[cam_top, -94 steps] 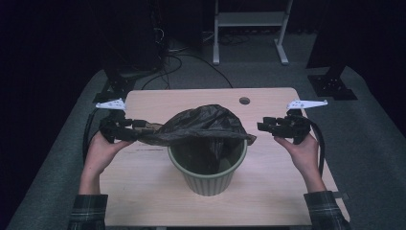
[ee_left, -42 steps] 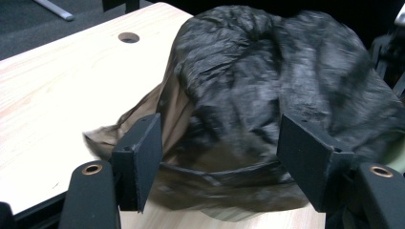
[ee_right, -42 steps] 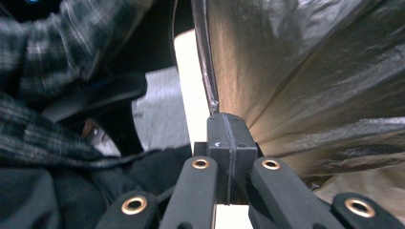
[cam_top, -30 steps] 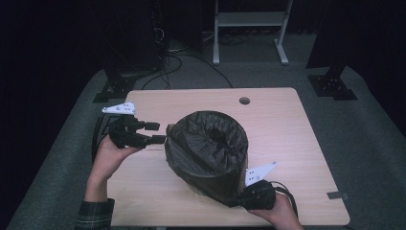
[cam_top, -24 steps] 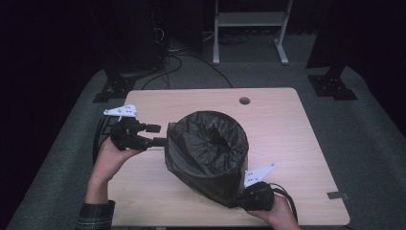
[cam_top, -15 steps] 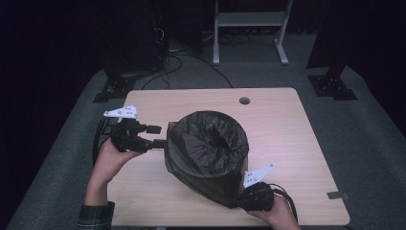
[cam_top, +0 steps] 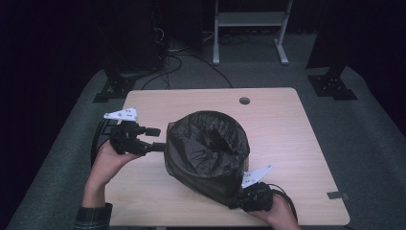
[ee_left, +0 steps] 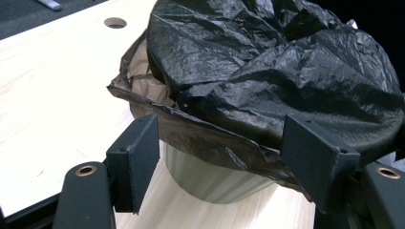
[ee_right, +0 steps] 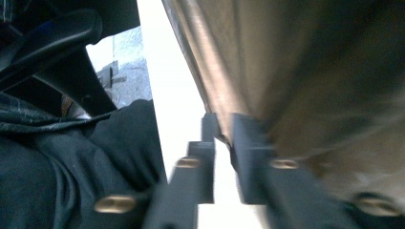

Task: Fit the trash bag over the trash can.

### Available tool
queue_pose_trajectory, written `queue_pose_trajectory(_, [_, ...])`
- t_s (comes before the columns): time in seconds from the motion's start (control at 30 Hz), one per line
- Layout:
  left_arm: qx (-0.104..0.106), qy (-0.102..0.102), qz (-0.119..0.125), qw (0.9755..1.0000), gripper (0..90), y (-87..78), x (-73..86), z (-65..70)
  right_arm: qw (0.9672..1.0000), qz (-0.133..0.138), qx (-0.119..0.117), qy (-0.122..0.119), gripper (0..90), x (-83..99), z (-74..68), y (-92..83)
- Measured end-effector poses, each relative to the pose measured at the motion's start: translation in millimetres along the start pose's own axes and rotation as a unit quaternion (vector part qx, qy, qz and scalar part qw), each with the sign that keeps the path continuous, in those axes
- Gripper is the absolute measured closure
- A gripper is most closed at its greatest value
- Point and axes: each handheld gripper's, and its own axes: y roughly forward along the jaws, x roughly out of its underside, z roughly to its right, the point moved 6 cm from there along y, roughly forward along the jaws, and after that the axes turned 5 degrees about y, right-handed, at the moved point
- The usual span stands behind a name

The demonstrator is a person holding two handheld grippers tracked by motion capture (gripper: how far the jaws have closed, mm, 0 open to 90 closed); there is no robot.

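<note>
Items: one black bag [cam_top: 208, 148] over one ribbed green bin [ee_left: 215, 179], on one pale wooden counter [cam_top: 287, 129]. Left tool [cam_top: 160, 139] released beside bag hem; right tool [cam_top: 239, 201] just easing apart, bag film at its tips, dark room.

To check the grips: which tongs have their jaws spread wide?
The left tongs, open at the trash bag hem. The right tongs have just been opening; only a narrow, empty gap shows.
</note>
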Motion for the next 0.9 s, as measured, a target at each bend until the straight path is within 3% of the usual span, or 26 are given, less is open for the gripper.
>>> queue_pose_trajectory(0.07, [0.003,0.003,0.0,1.0,28.5,-0.3,0.6,1.7,0.9999,0.01,-0.003,0.0,64.1,-2.1,-2.3,-6.6])
queue_pose_trajectory(0.17, [0.004,0.006,-0.008,0.9999,28.0,1.4,2.1,5.4,0.9995,0.03,0.005,-0.009,57.6,-6.8,-5.1,-21.9])
queue_pose_trajectory(0.33, [0.008,0.008,-0.019,0.9997,27.7,4.1,5.5,6.9,0.997,0.077,0.007,-0.009,47.1,-22.3,-8.9,-62.4])
queue_pose_trajectory(0.53, [0.026,0.014,-0.026,0.9992,27.7,7.2,10.1,9.8,0.9923,0.116,0.039,-0.02,43.4,-43.1,-6.5,-104.7])
queue_pose_trajectory(0.63, [0.045,0.026,-0.042,0.9978,27.8,9.3,15.6,14.3,0.9908,0.124,0.048,-0.024,43.5,-50.5,-5.8,-114.1])
queue_pose_trajectory(0.77, [0.05,0.032,-0.05,0.997,29.4,12.8,18.0,15.5,0.9904,0.124,0.053,-0.027,44.0,-53.7,-4.4,-115.4])
queue_pose_trajectory(0.83, [0.062,0.037,-0.052,0.9961,36.5,13.9,17.1,16.8,0.9904,0.124,0.055,-0.026,44.7,-54.1,-3.7,-114.9])
queue_pose_trajectory(0.9, [0.06,0.045,-0.059,0.9954,46.0,14.5,16.6,17.2,0.9901,0.126,0.056,-0.025,45.4,-54.5,-3.5,-114.8])
